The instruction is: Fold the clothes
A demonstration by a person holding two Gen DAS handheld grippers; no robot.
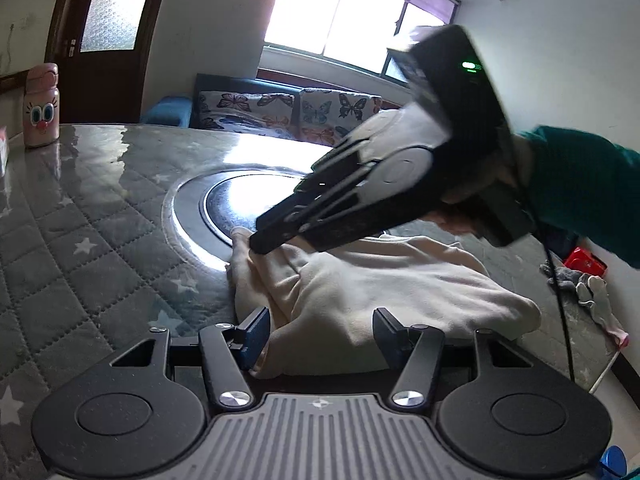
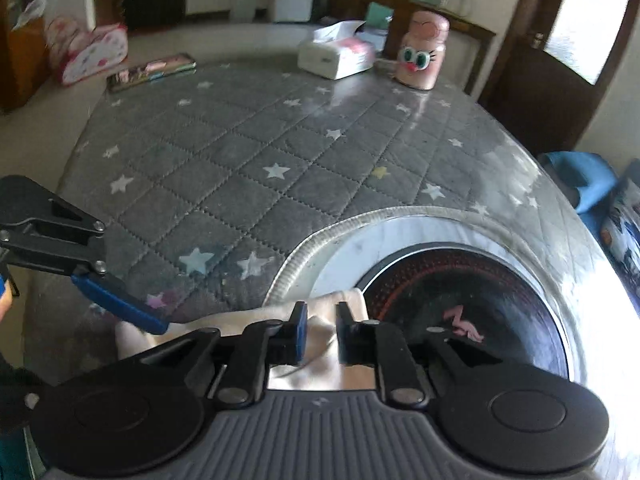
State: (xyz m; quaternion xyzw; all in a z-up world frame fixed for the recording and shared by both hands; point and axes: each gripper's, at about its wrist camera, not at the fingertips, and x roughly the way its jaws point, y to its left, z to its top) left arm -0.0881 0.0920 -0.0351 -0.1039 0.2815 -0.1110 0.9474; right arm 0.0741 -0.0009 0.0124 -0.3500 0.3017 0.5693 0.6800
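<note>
I see a cream garment (image 1: pixel 384 280) on a grey quilted cover (image 2: pixel 240 152) dotted with pale stars; beside the garment, a black hob (image 2: pixel 472 292) ringed red; beyond it, a pink flask (image 2: pixel 420 50) with cartoon eyes.

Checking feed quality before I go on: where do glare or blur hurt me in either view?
Left wrist view: window blown out, glare whitening the table's round insert, right gripper motion-blurred. Right wrist view: glare at the table edge, cream garment soft, tissue box slightly blurred.
</note>
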